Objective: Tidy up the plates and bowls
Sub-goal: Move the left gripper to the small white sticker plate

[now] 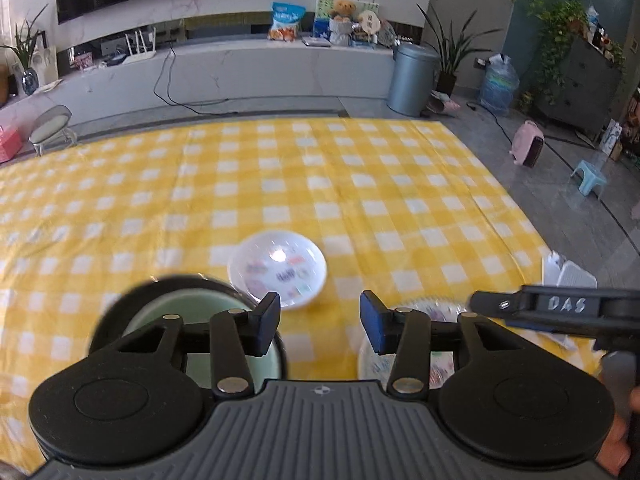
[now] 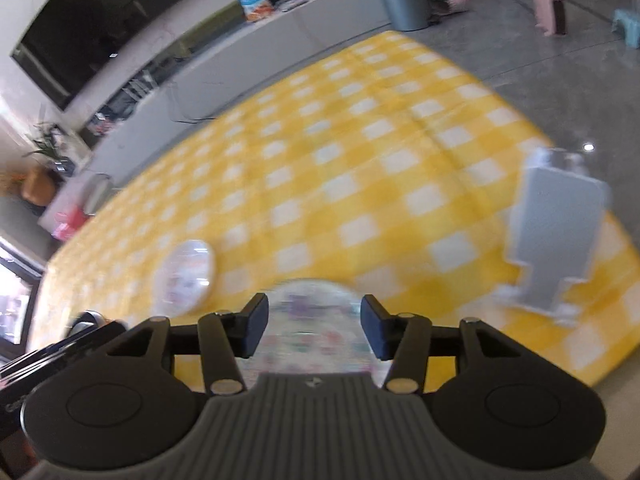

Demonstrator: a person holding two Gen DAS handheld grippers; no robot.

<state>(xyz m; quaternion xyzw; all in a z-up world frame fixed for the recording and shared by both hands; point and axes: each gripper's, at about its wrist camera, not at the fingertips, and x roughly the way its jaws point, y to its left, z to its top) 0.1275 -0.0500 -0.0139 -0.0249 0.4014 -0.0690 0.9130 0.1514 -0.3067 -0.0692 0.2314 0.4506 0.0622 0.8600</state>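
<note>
My left gripper (image 1: 319,322) is open and empty above the yellow checked tablecloth (image 1: 280,184). A white patterned bowl (image 1: 277,271) lies just ahead of it. A black bowl with a pale green inside (image 1: 192,312) sits under its left finger. A white patterned plate (image 1: 434,312) lies under its right finger, partly hidden. My right gripper (image 2: 314,328) is open and empty, with that patterned plate (image 2: 312,320) between and below its fingers. The white bowl (image 2: 186,276) lies to its left. The right view is blurred.
A grey dish rack (image 2: 554,236) stands at the table's right edge and shows in the left wrist view (image 1: 568,276). The right gripper's body (image 1: 560,308) reaches in from the right. Beyond the table are a low TV bench, a grey bin (image 1: 412,80) and plants.
</note>
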